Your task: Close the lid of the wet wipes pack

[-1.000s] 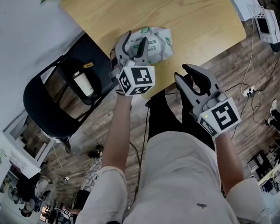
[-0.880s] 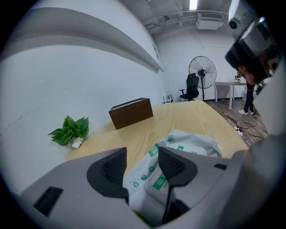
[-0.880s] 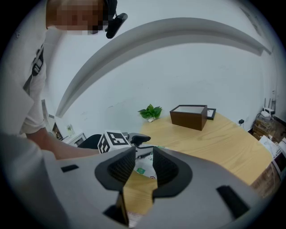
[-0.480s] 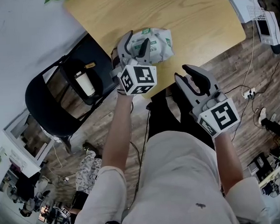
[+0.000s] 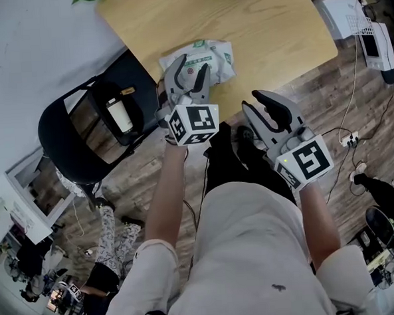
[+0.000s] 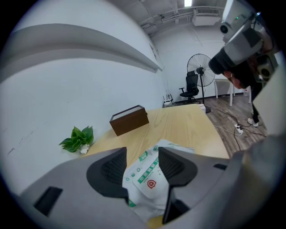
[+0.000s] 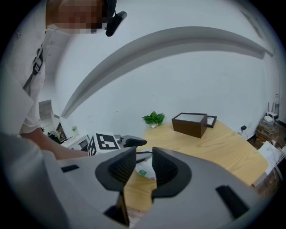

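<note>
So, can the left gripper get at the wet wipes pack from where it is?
Probably yes. The left gripper is open and points at the wet wipes pack, which lies on the table just ahead of its jaws, with nothing in between.

Honestly not much to read here: the wet wipes pack [image 6: 142,197] on the worktop [image 5: 275,22] has a green band [image 6: 145,176] with white characters across it and a little red shield emblem [image 6: 151,184] on its white lid [image 6: 157,188]. The print is too small and soft for me to make out a single word or brand. The only other signs are the black-and-white square markers on the cube [image 5: 193,124] of my left claw [image 5: 187,77] and the cube [image 5: 306,165] of my right claw [image 5: 264,106], and those are patterns, not letters or numbers.
</note>
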Tool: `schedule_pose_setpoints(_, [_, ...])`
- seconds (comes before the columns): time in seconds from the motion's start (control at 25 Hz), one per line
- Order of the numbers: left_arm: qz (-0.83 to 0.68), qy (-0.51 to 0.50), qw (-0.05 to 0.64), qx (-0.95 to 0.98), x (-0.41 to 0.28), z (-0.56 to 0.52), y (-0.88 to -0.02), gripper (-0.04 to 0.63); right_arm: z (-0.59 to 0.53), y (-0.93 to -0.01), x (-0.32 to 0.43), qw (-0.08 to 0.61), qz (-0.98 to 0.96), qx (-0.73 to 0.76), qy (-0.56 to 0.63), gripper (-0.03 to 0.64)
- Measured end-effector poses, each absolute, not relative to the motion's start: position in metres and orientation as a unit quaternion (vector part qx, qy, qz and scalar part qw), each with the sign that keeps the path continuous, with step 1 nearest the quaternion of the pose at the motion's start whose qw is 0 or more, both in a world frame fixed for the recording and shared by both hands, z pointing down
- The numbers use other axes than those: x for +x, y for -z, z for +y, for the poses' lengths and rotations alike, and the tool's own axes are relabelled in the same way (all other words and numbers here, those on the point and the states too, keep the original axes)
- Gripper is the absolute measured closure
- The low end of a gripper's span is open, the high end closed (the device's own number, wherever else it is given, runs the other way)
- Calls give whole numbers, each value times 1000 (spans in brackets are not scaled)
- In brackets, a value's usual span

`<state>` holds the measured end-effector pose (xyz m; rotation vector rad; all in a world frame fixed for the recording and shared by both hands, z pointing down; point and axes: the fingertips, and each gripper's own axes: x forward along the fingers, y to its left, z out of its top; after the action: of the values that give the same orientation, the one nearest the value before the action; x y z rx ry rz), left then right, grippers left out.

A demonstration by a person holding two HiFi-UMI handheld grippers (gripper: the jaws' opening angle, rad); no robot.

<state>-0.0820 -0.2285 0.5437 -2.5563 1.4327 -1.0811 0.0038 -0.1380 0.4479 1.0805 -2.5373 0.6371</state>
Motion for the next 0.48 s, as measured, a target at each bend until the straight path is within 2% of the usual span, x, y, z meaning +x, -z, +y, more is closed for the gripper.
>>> schedule_pose_setpoints(0.48, [508, 358, 2, -784, -54, -131, -494, 424, -52, -420, 43, 145, -909, 330, -209, 538])
